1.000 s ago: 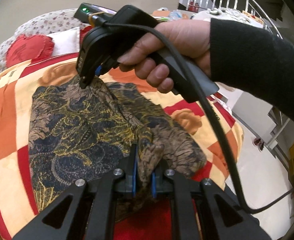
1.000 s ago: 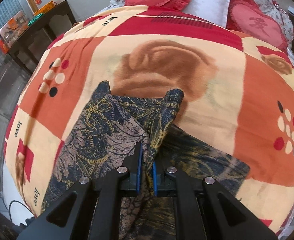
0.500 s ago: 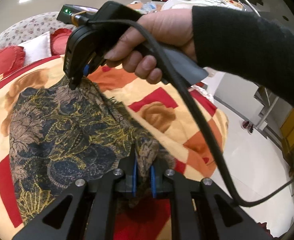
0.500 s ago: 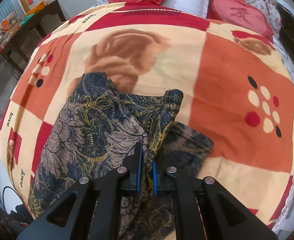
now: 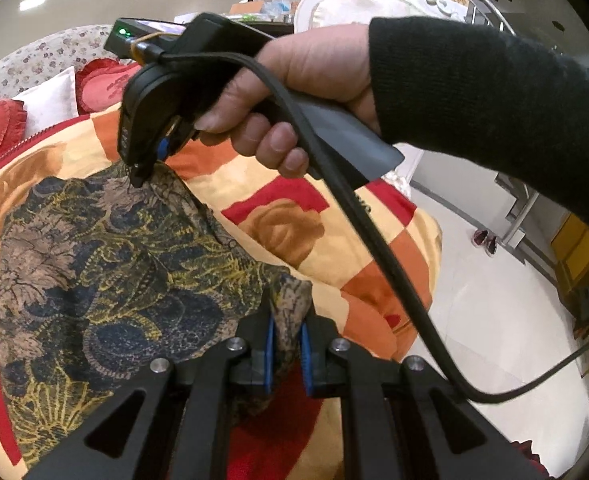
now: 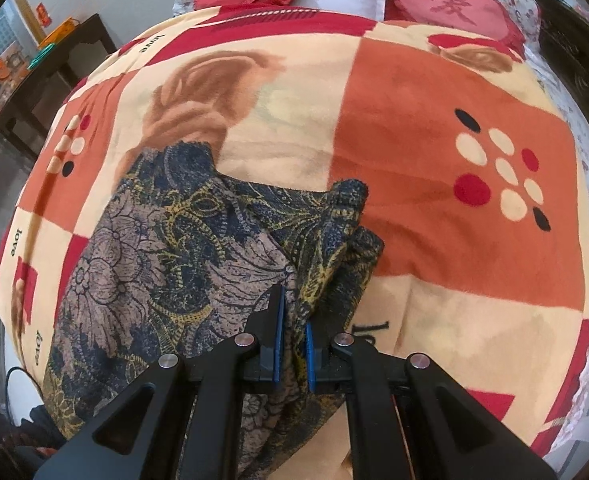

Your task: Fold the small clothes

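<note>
Both tongs have carried the cloth [image 5: 106, 280] sideways across the blanket [image 6: 434, 300]. Left tongs [image 5: 286, 316] and right tongs [image 6: 292, 316] pinch bunched corners, nearly closed. Beyond them it drapes flat. Keep both corners level and taut, then lay the edge squarely over the far hem.

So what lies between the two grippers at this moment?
In the left wrist view, only the dark navy, gold-patterned paisley cloth spans between the left gripper and the right gripper, both clamped on it; nothing else intervenes.
</note>
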### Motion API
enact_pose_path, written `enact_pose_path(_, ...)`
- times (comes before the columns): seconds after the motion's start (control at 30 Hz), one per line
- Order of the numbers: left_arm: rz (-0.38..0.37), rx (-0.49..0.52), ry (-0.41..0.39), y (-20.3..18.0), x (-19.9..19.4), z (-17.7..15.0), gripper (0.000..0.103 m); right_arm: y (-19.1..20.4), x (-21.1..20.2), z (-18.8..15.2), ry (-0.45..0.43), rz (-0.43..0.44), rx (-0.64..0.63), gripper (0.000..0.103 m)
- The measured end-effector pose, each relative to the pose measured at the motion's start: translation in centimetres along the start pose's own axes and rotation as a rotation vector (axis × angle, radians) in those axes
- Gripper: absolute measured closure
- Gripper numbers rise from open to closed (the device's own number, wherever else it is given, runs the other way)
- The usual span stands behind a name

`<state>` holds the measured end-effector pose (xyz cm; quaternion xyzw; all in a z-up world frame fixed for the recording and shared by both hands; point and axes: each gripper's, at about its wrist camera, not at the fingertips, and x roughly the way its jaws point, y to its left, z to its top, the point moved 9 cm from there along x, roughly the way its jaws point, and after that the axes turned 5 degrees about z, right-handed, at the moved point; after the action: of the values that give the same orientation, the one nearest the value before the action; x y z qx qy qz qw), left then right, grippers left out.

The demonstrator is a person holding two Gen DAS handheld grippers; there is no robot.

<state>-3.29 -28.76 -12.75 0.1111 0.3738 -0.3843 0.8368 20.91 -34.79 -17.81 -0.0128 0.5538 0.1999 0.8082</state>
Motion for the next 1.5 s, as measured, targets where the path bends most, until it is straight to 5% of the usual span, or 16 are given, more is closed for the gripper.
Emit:
enact_pose_path(0.23,-0.052,0.027,0.015,-1.1,-0.5,-0.7,0.072,-0.7,1.1,-0.3,-0.025,0.004,0.063,0.09)
enact_pose_path(0.37,-0.095,-0.015,-0.024,1.0,-4.8,-0.5,0.053,-1.4,-3.4,0.1,-0.179,0.027,0.13,0.087)
enact_pose_path(0.5,0.016,-0.092,-0.099,6.6,-9.5,-1.4,0.035,-1.3,-9.2,-2.2,-0.345,-0.033,0.143,0.083)
enact_pose_path(0.6,0.093,-0.194,-0.083,11.1,-10.2,-3.2,0.036,2.4,-11.0,-5.6,-0.388,0.038,0.063,0.082)
enact_pose_path(0.63,0.098,-0.221,-0.064,11.8,-10.0,-3.7,0.047,3.9,-10.8,-7.0,-0.378,0.065,0.036,0.082)
enact_pose_path(0.67,0.102,-0.257,-0.03,12.8,-9.4,-4.4,0.073,6.0,-10.1,-9.0,-0.356,0.091,-0.003,0.082)
enact_pose_path(0.73,0.123,-0.291,0.016,13.5,-8.1,-5.6,0.092,8.4,-9.1,-11.4,-0.339,0.081,-0.058,0.082)
enact_pose_path(0.9,0.091,-0.382,0.058,14.0,-4.8,-8.9,0.095,8.9,-4.8,-16.9,-0.305,-0.041,-0.074,0.082)
enact_pose_path(1.03,0.059,-0.402,0.021,14.8,-4.4,-8.8,0.094,7.6,-4.3,-17.9,-0.456,0.025,-0.007,0.082)
enact_pose_path(1.17,0.049,-0.432,0.043,15.2,-5.3,-7.5,0.094,7.8,-4.4,-17.9,-0.417,0.053,0.025,0.082)
enact_pose_path(1.23,0.065,-0.421,0.012,15.8,-6.4,-5.5,0.093,8.1,-5.4,-16.8,-0.334,0.054,0.042,0.082)
enact_pose_path(1.37,0.149,-0.391,-0.059,18.8,-6.0,0.5,0.089,7.7,-9.3,-11.9,-0.469,0.0,0.053,0.081)
enact_pose_path(1.5,0.211,-0.444,-0.1,21.6,-2.6,5.9,0.083,5.1,-9.0,-5.4,-0.493,-0.147,0.243,0.08)
